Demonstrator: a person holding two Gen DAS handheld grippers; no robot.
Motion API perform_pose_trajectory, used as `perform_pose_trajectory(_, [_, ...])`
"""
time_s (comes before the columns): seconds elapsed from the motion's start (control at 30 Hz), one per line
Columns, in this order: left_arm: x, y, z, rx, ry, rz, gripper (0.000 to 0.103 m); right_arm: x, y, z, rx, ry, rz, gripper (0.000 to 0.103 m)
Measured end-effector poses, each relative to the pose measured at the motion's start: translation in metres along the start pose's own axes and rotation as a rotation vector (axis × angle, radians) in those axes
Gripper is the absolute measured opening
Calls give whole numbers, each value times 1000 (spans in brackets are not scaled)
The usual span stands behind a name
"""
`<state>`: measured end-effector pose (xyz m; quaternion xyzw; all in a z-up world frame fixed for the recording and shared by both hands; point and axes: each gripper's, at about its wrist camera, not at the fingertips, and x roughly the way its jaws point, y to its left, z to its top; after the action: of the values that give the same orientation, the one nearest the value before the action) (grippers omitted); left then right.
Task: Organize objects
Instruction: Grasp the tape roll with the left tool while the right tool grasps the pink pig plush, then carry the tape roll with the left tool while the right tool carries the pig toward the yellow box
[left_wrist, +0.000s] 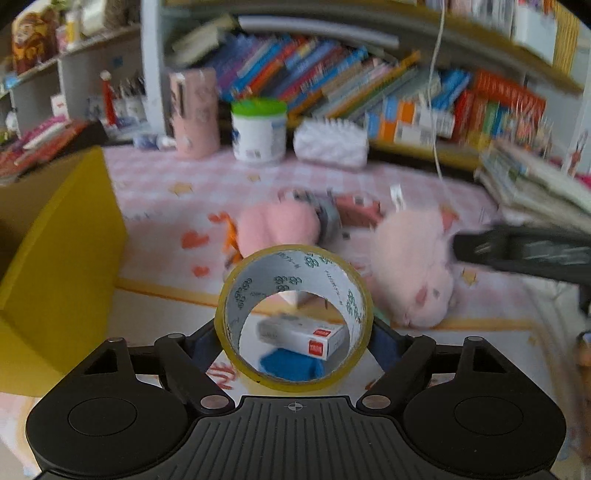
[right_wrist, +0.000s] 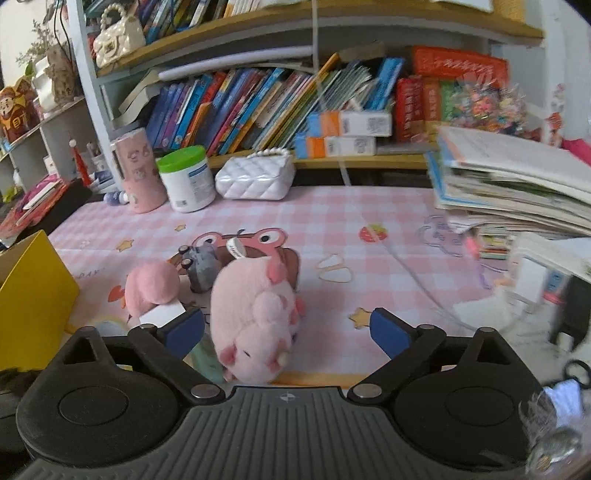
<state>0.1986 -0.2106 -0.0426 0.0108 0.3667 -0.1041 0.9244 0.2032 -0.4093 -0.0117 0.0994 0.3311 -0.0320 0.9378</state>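
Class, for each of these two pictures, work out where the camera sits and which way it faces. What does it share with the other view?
Left wrist: on the left gripper, looking forward and down at the tape roll between its fingers; the other gripper's dark finger shows at right.
Right wrist: on the right gripper, facing the pink pig plush; its jaws stand open.
Shared: the plush, yellow box, green-lidded tub, bookshelf.

I'm looking at a table (right_wrist: 369, 206) under a pink checked cloth. Lying on it: pink pig plush (right_wrist: 255, 321), smaller pink plush (right_wrist: 151, 288), grey toy (right_wrist: 201, 267) just behind them. Standing along the back: pink tube (right_wrist: 138, 171), green-lidded tub (right_wrist: 186, 179), white quilted purse (right_wrist: 255, 177). Book pile (right_wrist: 517, 184) sitting right, yellow box (right_wrist: 33, 299) left.
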Motion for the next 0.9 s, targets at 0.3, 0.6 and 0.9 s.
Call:
perform_pose_trajectory(0.3, [-57,46,3,-160,-108,-15,83,72,23,4,-47,119,0,98])
perform_pose_trajectory(0.6, [-76,51,-1,-155,-149,9,83,80,23,1,-45,133,-22,58])
perform_pose_trajectory(0.9, [-71,45,-7,-148,-117,48,83,-13,24,0,27,24,-52,59])
